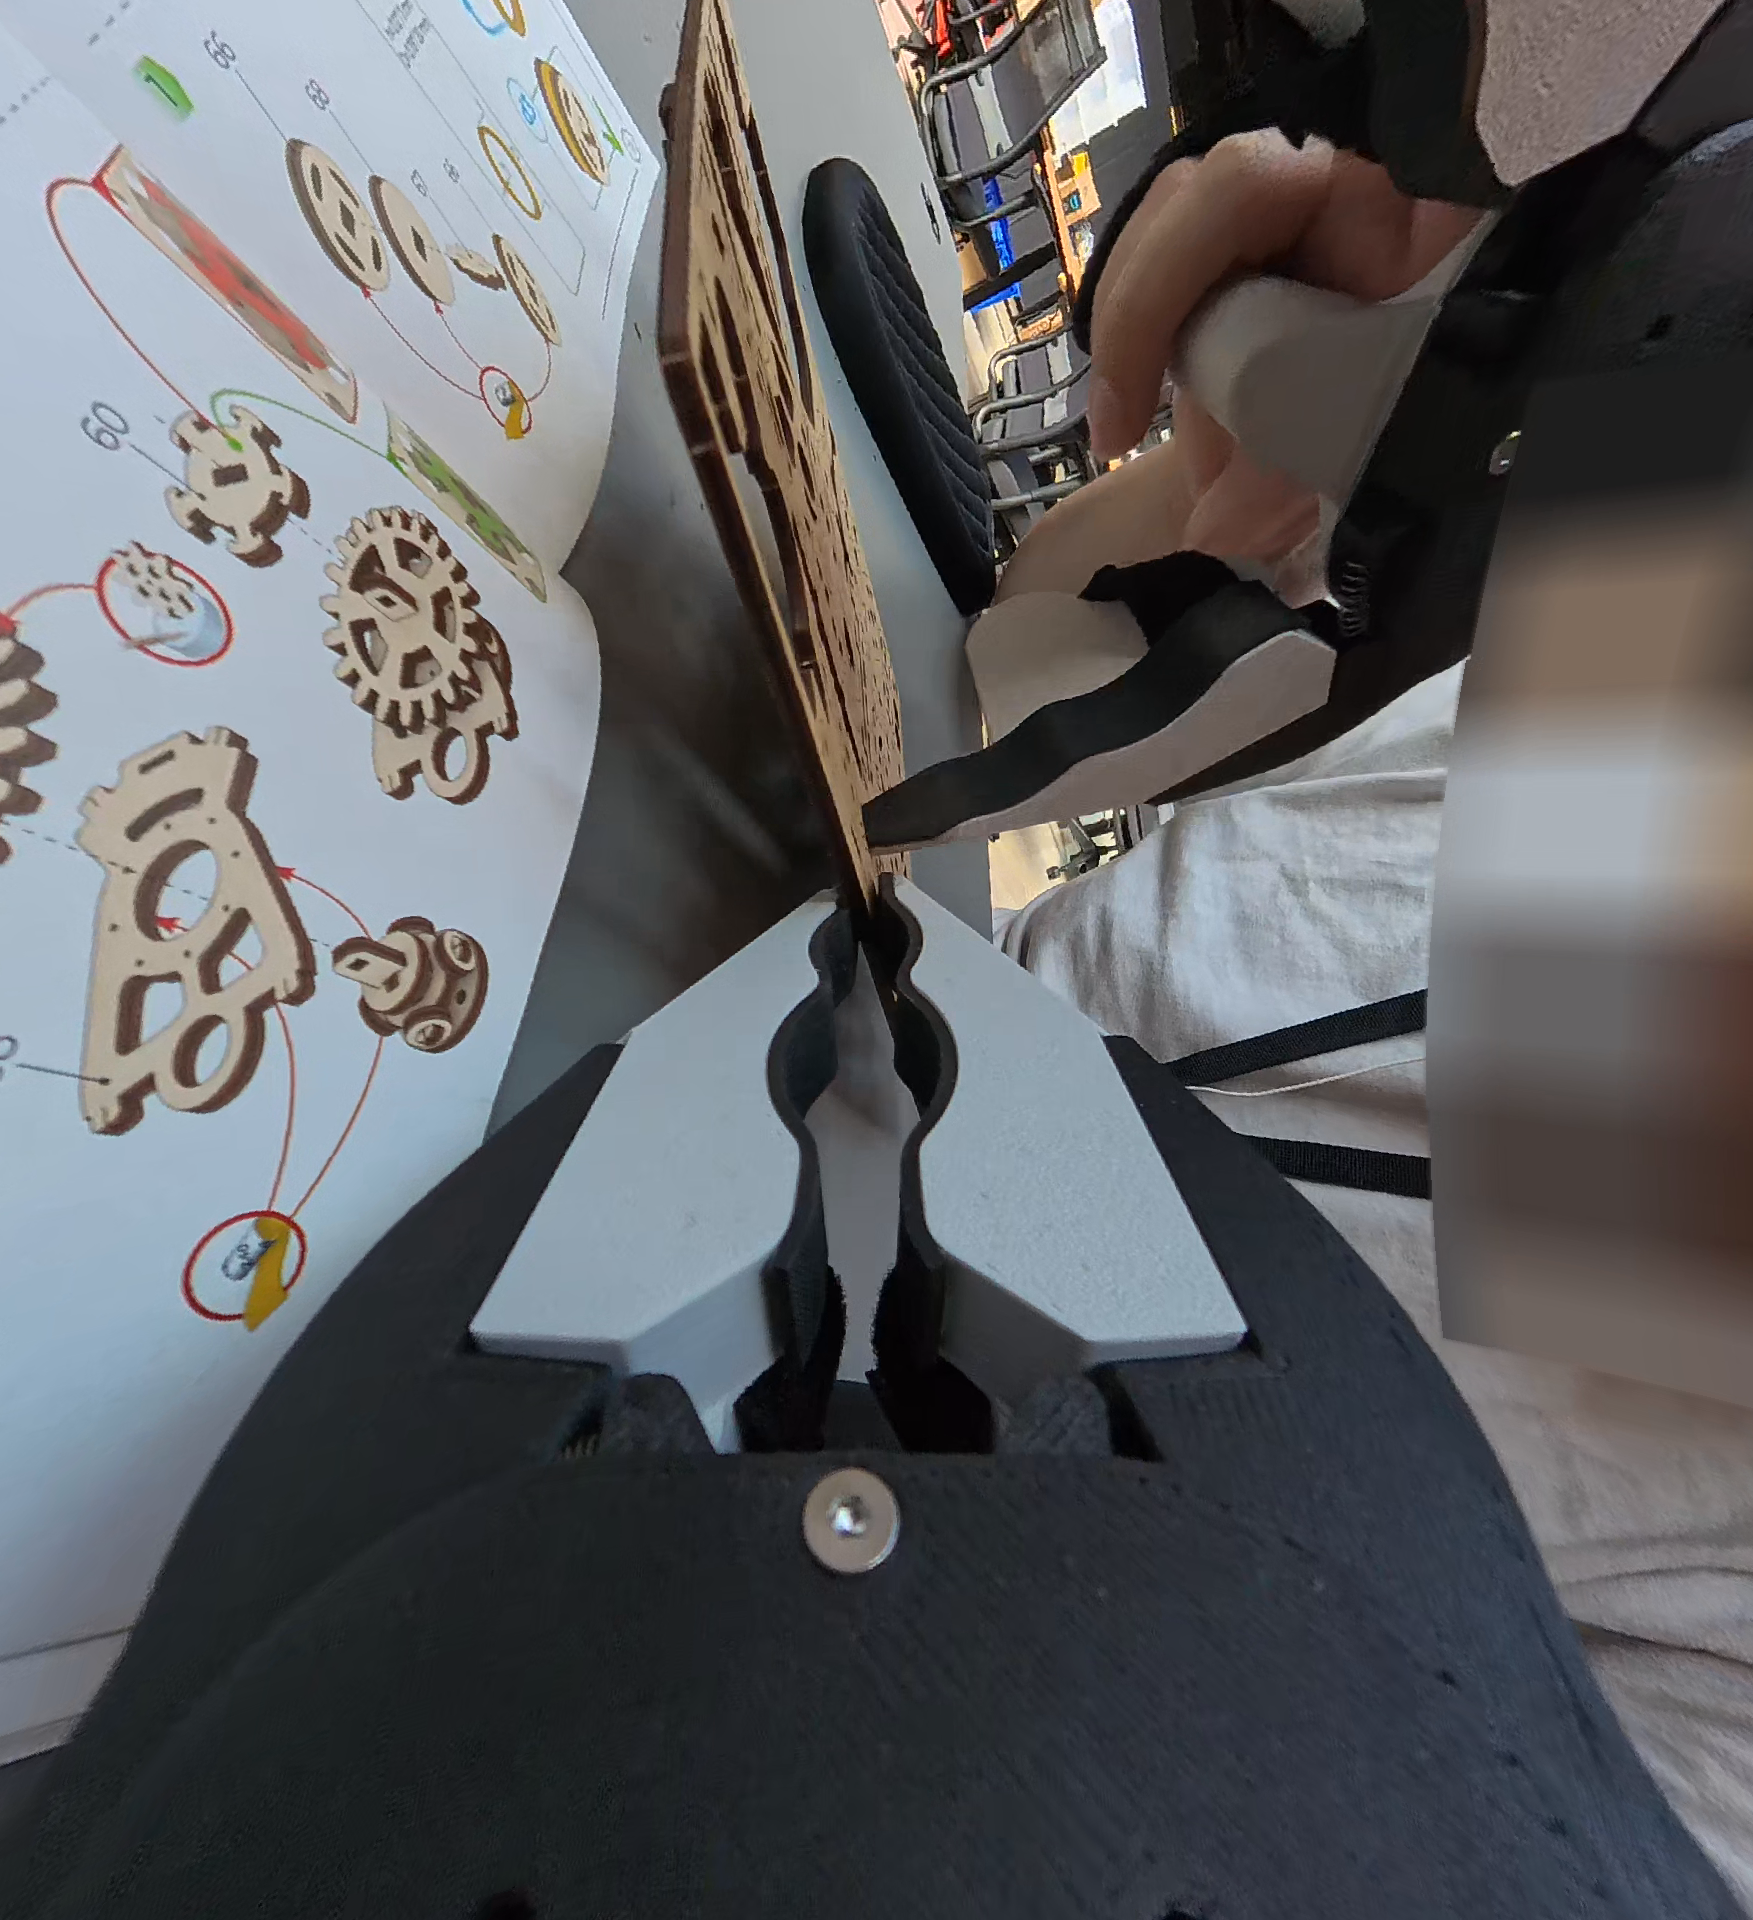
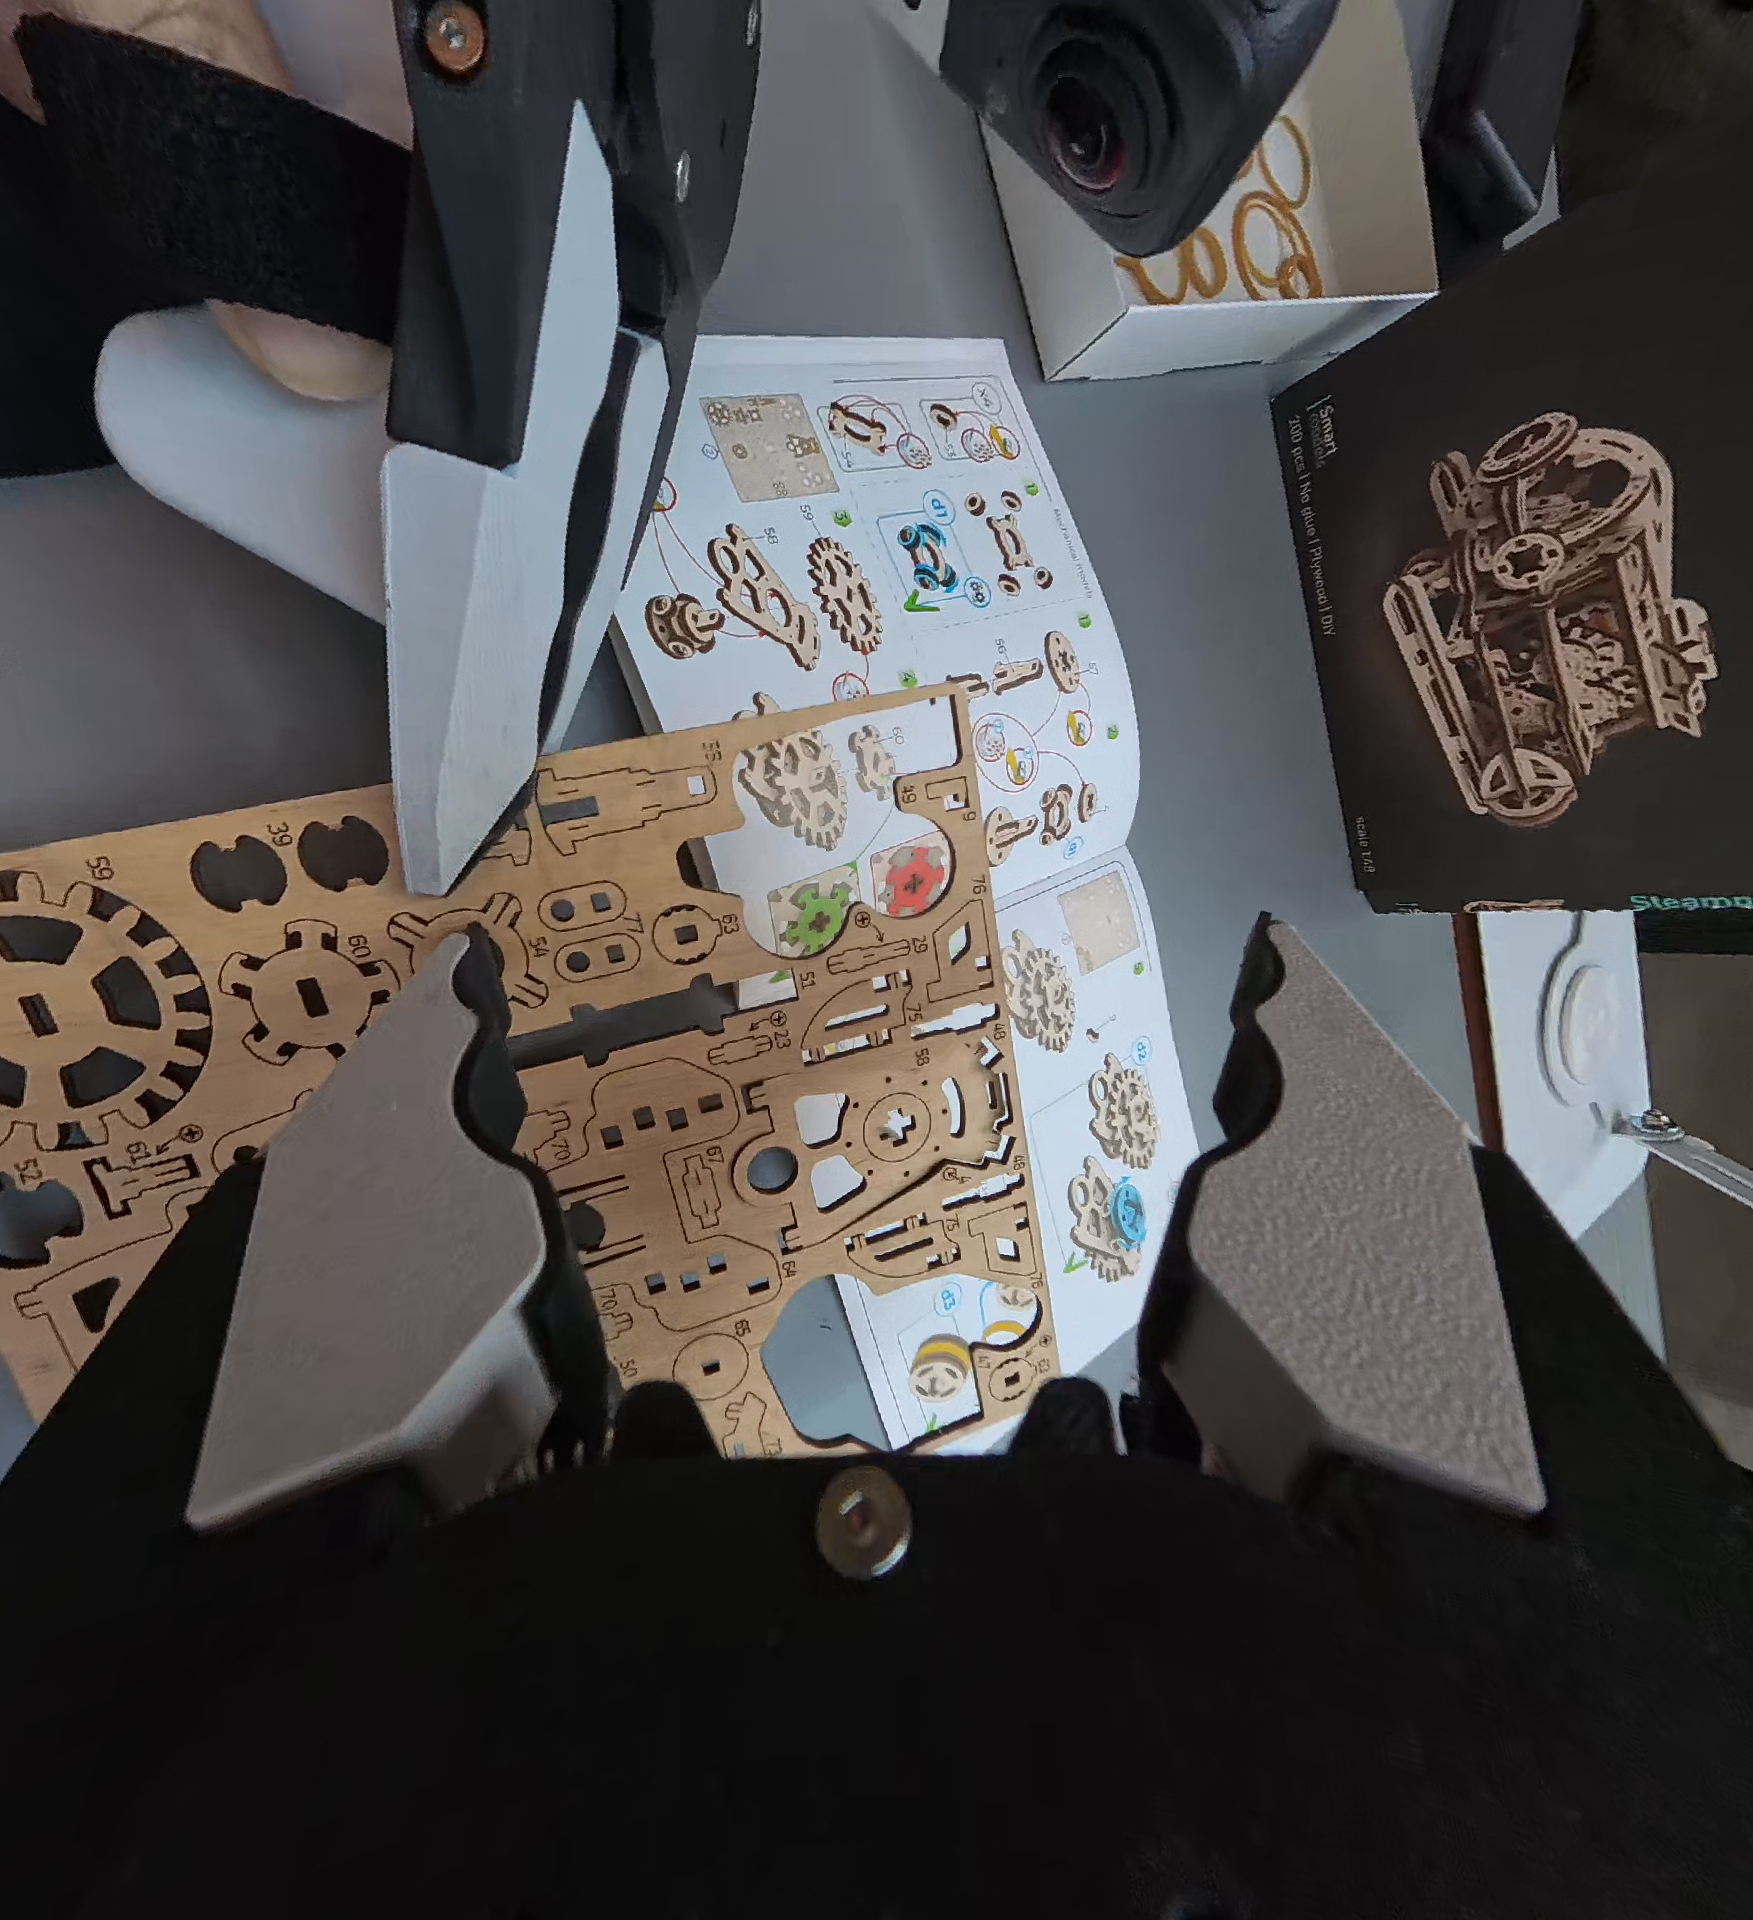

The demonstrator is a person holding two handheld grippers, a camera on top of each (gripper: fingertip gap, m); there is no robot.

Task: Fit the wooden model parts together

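A laser-cut wooden parts sheet (image 2: 664, 1101) with gears and small pieces in it is held over the grey table. My left gripper (image 1: 867, 920) is shut on the sheet's edge; the sheet (image 1: 768, 468) shows edge-on there. The left gripper also shows in the right wrist view (image 2: 498, 821), clamped on the sheet's far edge. My right gripper (image 2: 861, 966) is open and empty, its jaws spread wide over the sheet's face. One of its fingertips (image 1: 893, 826) rests against the sheet just above the left gripper's hold.
An open instruction booklet (image 2: 1048, 623) lies under the sheet; it also shows in the left wrist view (image 1: 228, 675). A dark model box (image 2: 1558, 582) stands at the right. A white tray (image 2: 1090, 332) with rubber bands is behind it. A person's hand (image 1: 1215, 312) holds the right gripper.
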